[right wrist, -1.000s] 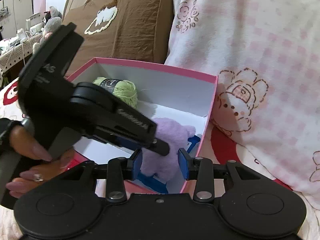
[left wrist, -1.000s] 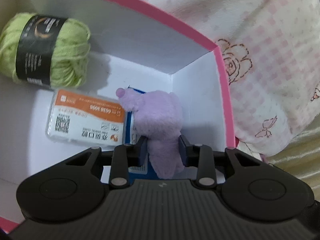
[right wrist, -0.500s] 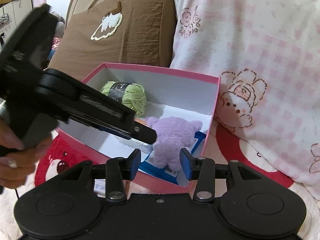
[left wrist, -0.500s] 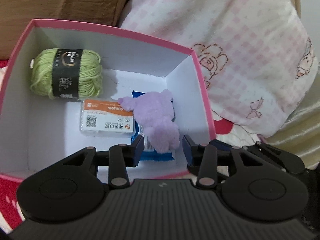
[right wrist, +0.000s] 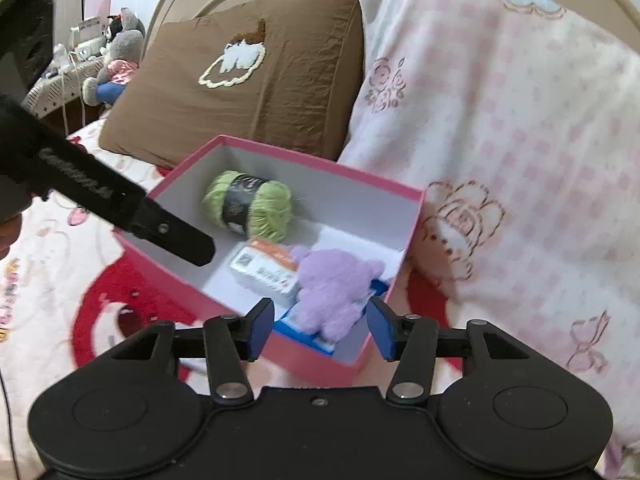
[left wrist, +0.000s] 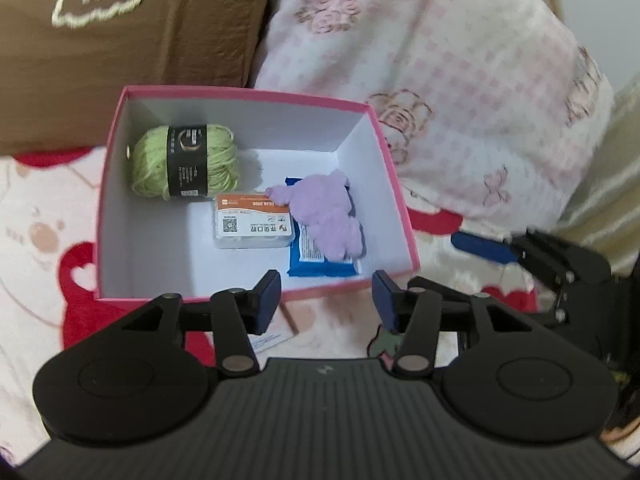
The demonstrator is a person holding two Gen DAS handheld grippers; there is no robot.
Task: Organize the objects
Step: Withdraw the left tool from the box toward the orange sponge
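1. A pink box with white inner walls sits open on a patterned bedspread, a brown pillow beyond its far left side and a pink checked pillow at its right.
2. A green yarn ball lies in the far left corner.
3. An orange-labelled pack lies mid-floor; just right of it a purple plush toy rests on a blue packet.
4. The left gripper hangs over the near rim, angled down, its jaws opening and empty.
5. The right gripper is tilted down at the near right corner, jaws opening, clear of the plush.
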